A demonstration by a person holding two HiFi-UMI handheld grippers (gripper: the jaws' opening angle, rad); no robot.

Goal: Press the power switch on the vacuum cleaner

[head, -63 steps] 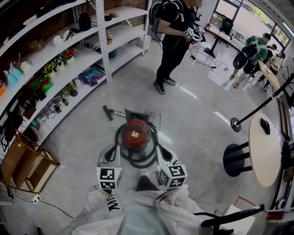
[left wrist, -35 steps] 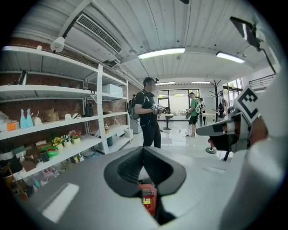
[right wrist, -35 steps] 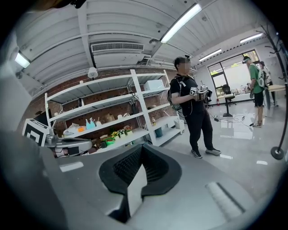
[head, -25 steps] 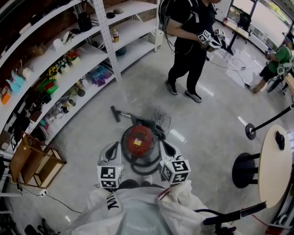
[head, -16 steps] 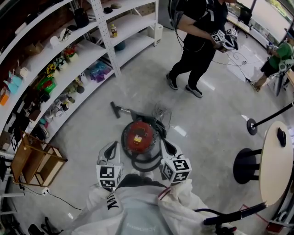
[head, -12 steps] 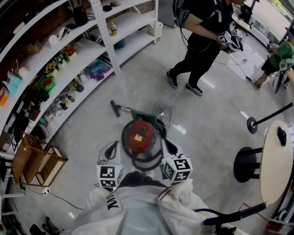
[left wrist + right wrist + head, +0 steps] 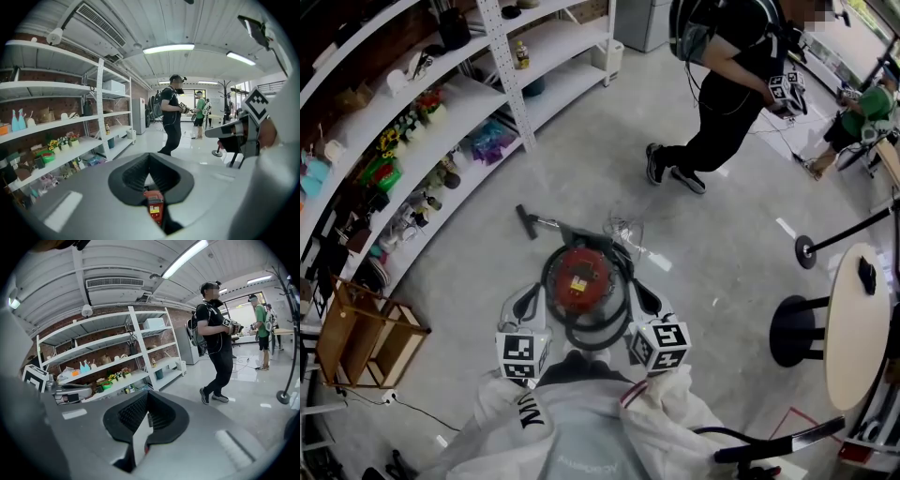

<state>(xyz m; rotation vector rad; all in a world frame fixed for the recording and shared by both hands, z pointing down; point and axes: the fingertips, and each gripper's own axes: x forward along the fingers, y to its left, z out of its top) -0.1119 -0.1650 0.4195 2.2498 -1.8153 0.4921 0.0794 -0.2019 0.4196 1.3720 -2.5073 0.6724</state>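
Approach step: the left tongs [image 7: 530, 296] and right tongs [image 7: 639, 298], both closed and empty, flank the red vacuum cleaner [image 7: 581, 278]. Next, I'd say, one tip must drop onto its switch.

White jacket [image 7: 581, 448], black lettering [image 7: 531, 413] on sleeve [image 7: 499, 429]

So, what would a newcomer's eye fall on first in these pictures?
First the red vacuum cleaner on the grey floor, ringed by its black hose, between the left gripper and the right gripper. Then the person in black standing beyond it, and the long white shelves full of small things at the left.
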